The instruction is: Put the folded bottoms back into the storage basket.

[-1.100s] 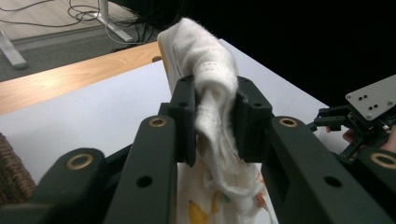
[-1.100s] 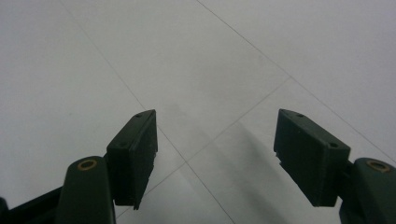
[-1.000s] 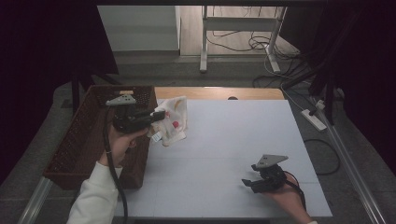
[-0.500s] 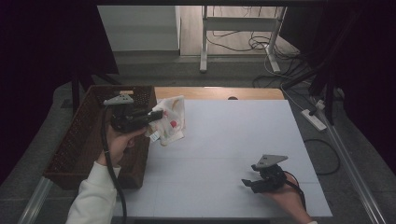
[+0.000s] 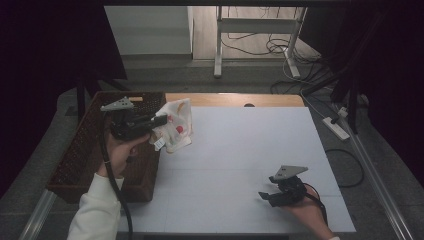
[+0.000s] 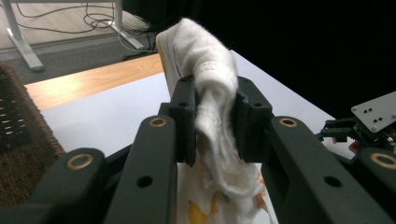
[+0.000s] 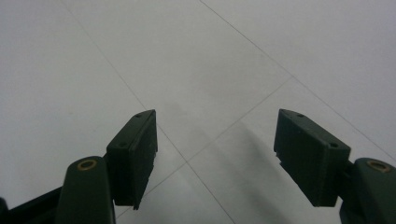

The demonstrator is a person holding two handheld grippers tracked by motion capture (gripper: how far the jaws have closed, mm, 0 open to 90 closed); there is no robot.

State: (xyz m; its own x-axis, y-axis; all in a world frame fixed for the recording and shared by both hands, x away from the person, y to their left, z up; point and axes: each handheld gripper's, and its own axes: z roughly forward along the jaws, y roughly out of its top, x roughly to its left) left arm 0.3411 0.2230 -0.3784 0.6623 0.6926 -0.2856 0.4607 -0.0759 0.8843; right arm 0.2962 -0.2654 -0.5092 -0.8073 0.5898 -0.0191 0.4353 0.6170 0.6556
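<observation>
Barely shifting from a second ago, the left tongs (image 5: 159, 120) are carrying the small cloth (image 5: 176, 131) a touch closer to the wicker basket (image 5: 80, 160), and the bundle is hanging a little more bunched than before. That reads like the carry toward the basket is under way, though the cloth is not over the rim yet: it is dangling just beside the basket's right wall, above the near-left part of the white worktop (image 5: 240, 150). In the left gripper view, the left tongs (image 6: 214, 116) are clamped on the cloth (image 6: 212, 93), a thick white fold squeezed between the pads with printed fabric spilling below. Over on the right, the right tongs (image 5: 265, 196) are resting low on the worktop, well apart from the action; the right gripper view is showing the right tongs (image 7: 215, 158) standing apart with nothing between them. Counting up: one cloth, one basket, two sets of tongs, and no other loose item is lying on the worktop.
</observation>
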